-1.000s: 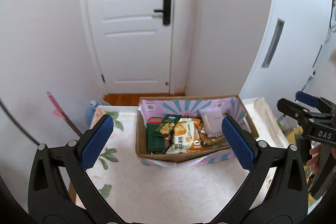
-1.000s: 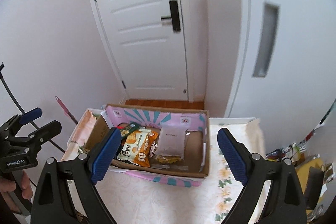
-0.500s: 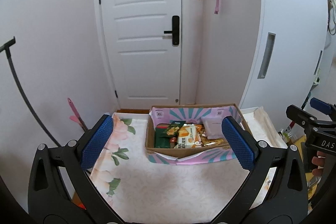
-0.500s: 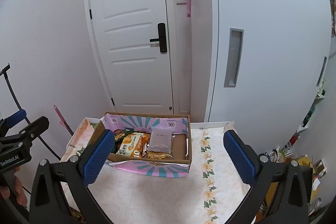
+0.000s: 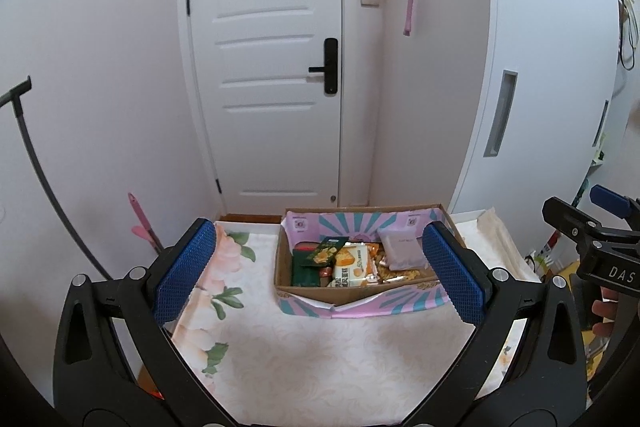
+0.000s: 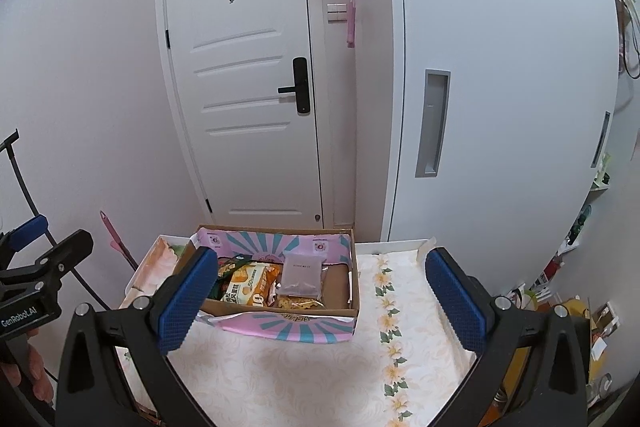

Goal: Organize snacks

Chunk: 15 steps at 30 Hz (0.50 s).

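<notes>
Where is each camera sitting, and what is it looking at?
Left wrist: on the left gripper, looking forward over the flowery tablecloth at the snack box and white door; its open blue fingers and the right gripper show.
Right wrist: on the right gripper, facing the same way from farther right; its open fingers and the left gripper show.
Both share the box, door and tablecloth.

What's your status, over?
Left gripper and right gripper open, empty, above table. Snacks in cardboard box. Nothing blocking.
</notes>
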Tool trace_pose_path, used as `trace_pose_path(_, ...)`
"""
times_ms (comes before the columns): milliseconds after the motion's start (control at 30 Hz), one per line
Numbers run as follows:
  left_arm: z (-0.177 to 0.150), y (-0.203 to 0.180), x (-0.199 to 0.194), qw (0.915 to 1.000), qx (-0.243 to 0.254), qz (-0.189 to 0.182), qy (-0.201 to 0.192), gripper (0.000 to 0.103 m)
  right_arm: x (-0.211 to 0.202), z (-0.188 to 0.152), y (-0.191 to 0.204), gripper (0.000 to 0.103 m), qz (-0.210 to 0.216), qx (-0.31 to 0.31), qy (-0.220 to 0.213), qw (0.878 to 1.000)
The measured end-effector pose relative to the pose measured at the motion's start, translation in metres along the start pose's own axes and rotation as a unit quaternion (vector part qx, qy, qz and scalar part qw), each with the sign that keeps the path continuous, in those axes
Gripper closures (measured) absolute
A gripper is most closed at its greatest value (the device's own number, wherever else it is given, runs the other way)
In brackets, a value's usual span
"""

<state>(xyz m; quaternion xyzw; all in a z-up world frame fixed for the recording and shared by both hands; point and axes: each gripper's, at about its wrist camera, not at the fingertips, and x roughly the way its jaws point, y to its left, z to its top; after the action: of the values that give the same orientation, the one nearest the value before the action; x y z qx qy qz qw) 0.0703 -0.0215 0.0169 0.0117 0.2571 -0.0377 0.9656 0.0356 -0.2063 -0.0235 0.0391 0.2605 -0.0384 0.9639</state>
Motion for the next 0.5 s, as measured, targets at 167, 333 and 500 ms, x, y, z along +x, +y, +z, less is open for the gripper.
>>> trace_pose_path(167, 0.0015, 0.0007, -0.0008, 1.0000, -0.001, 0.003, -0.002, 0.000, 0.0001, 0.0013, 0.0012, 0.000, 0.000, -0.002, -0.002, 1.000)
trace_pose_path(333, 0.0022, 0.0019, -0.0012, 1.0000, -0.002, 0.005, -0.001, 0.000, 0.0009, 0.0015, 0.0030, 0.000, 0.000, -0.004, -0.002, 1.000)
trace_pose_path(500, 0.0025, 0.0023, -0.0011, 1.0000, -0.002, 0.006, -0.002, 0.000, 0.0016, 0.0015, 0.0044, 0.000, 0.000, -0.003, 0.000, 1.000)
